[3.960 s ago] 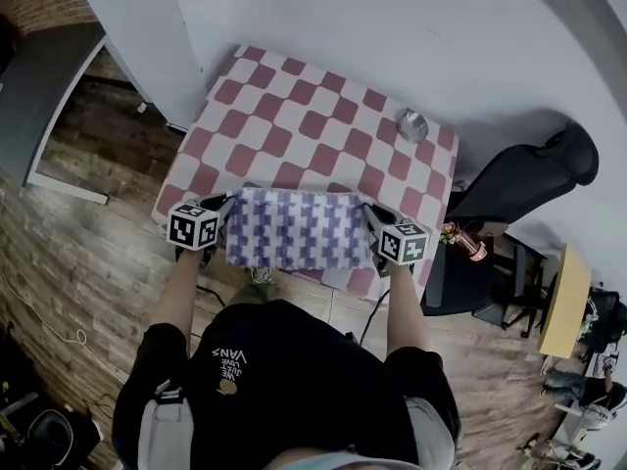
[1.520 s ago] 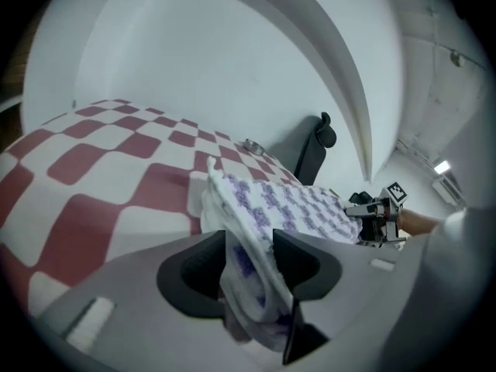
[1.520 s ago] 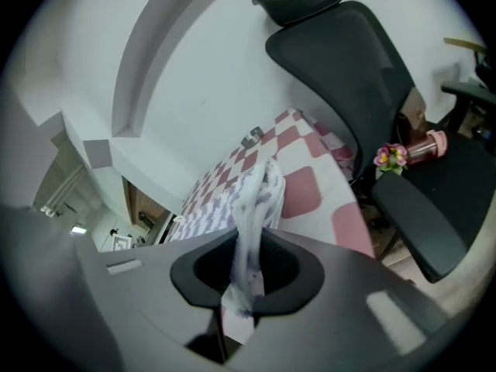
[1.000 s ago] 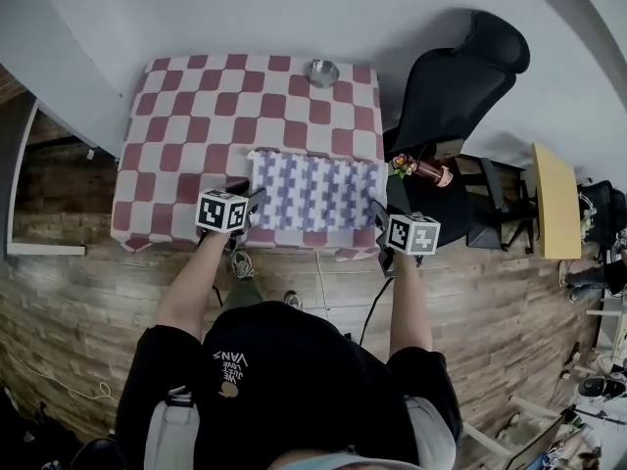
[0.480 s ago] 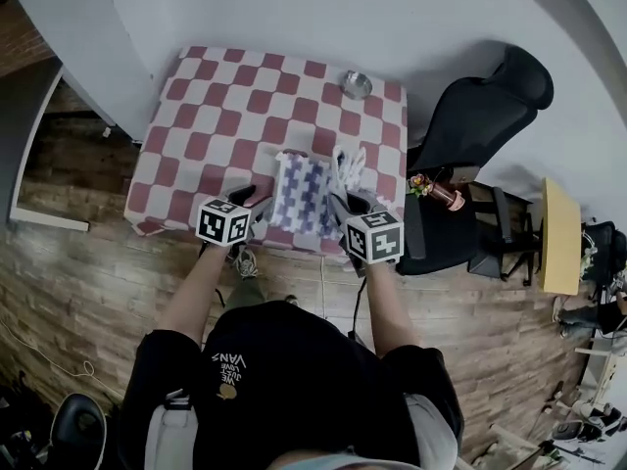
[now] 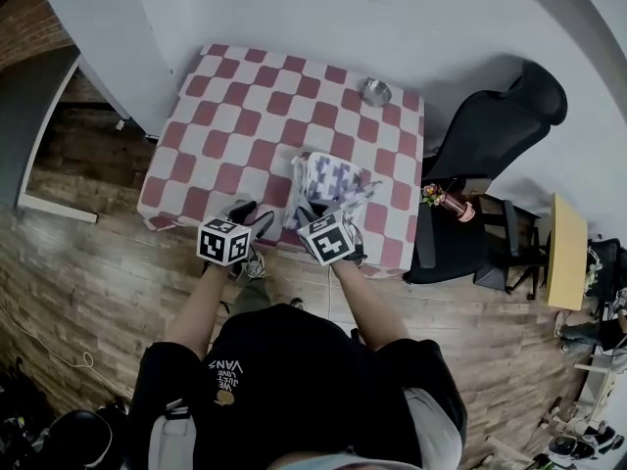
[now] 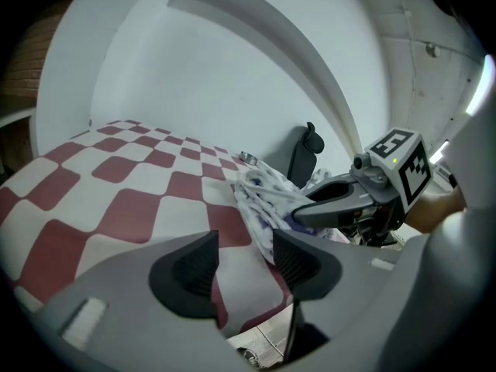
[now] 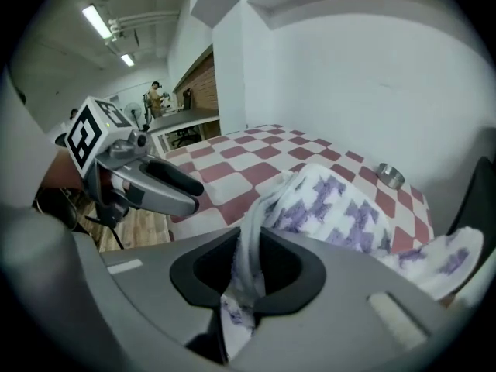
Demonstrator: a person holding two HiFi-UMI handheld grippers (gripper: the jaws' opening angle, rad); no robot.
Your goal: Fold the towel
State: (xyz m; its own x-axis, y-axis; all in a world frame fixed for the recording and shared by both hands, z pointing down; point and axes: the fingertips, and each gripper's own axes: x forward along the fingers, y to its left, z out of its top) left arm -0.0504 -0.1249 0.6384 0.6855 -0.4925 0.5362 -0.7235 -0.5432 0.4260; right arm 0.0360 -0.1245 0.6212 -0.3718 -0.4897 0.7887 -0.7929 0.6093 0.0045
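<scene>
The right gripper (image 8: pixel 246 285) is clenched on the towel (image 8: pixel 333 208): a doubled white edge stands pinched between its dark pads and hangs out below them. The left gripper (image 7: pixel 244 266) is released, its jaws apart with only the checked tablecloth (image 7: pixel 139 200) showing in the gap; the towel's near edge lies just beyond its right-hand jaw, not between the pads.

In the head view both forearms reach forward from the body, and the two grippers sit side by side at the table's near edge. The right gripper (image 6: pixel 312 213) tilts steeply down, its marker cube rolled askew. The left gripper (image 6: pixel 253 215) points across the table at a shallower downward angle, just beside the other.

The towel (image 6: pixel 333 179), white with purple marks, lies bunched and partly doubled over on the near right part of the red-and-white table (image 6: pixel 235 116). Its length runs from the right gripper's pinch away toward the far right corner, where a small metal bowl (image 6: pixel 375 92) stands well apart from it. A loose corner juts out to the right. A black chair (image 6: pixel 500 125) stands beside the table.
</scene>
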